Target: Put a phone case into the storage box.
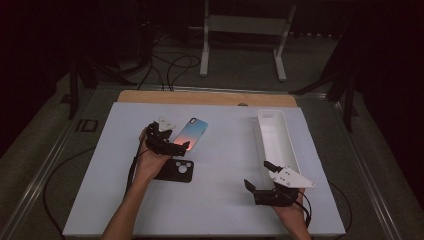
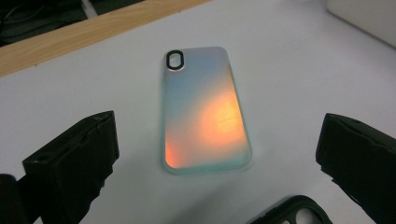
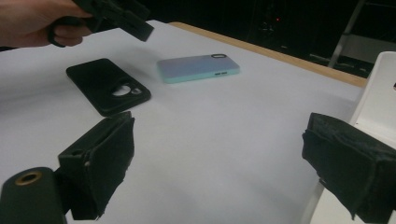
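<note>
An iridescent blue-to-orange phone case (image 1: 190, 134) lies flat on the white table top, camera hole toward the far edge. Seen from the left gripper view, this case (image 2: 204, 110) lies between and just beyond the two black jaws. My left gripper (image 1: 169, 141) hovers open just above its near end, touching nothing. A black phone case (image 1: 176, 170) lies flat just in front of it, partly under the left hand. My right gripper (image 1: 257, 190) rests open near the front right of the table, with nothing between its jaws. The right gripper view shows the black case (image 3: 108, 86) and the iridescent case (image 3: 198, 68) farther off.
A long white tray (image 1: 276, 138) stands along the right side of the table, close behind my right gripper. The white mat (image 1: 220, 170) ends at a wooden strip (image 1: 205, 98) along the far side. Cables and a white frame (image 1: 245, 30) lie on the floor beyond.
</note>
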Available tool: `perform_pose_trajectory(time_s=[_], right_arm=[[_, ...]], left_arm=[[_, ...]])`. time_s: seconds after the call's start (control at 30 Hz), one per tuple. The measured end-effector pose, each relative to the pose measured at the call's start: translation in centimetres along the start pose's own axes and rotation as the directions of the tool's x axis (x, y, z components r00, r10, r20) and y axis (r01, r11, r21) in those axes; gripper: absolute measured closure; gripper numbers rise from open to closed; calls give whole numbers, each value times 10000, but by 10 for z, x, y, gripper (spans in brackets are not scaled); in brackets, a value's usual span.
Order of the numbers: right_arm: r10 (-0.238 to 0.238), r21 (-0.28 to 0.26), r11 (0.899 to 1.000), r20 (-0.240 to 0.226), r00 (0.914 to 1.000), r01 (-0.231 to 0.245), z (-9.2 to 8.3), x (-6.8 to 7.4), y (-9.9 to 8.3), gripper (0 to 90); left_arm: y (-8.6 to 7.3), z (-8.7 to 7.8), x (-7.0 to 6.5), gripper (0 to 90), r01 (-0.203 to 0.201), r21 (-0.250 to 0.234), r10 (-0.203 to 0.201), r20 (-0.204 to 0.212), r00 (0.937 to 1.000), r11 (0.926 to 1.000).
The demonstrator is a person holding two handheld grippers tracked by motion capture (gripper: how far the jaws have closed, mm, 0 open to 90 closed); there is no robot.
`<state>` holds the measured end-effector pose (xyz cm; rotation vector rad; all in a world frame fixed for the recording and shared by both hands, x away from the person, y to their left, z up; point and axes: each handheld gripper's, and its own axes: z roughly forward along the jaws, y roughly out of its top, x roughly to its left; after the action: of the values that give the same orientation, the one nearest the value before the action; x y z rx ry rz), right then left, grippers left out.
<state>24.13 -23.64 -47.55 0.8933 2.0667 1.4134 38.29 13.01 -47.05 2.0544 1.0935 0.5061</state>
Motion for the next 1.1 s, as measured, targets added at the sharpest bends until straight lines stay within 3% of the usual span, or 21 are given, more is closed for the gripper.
perform_pose_trajectory(time_s=[0.7,0.97,1.1], right_arm=[[44,116,9999,-82,10000,-43,3,1,-2,92],[-111,132,9999,-45,9999,111,3,2,-2,92],[-78,131,9999,-52,10000,78,2,3,-1,92]], left_arm=[[7,43,7,0,529,1045,-517,-140,9986,9931],[10,55,2,0,313,1508,-280,-237,9993,9881],[9,65,0,0,199,1912,-131,-364,9992,9814]])
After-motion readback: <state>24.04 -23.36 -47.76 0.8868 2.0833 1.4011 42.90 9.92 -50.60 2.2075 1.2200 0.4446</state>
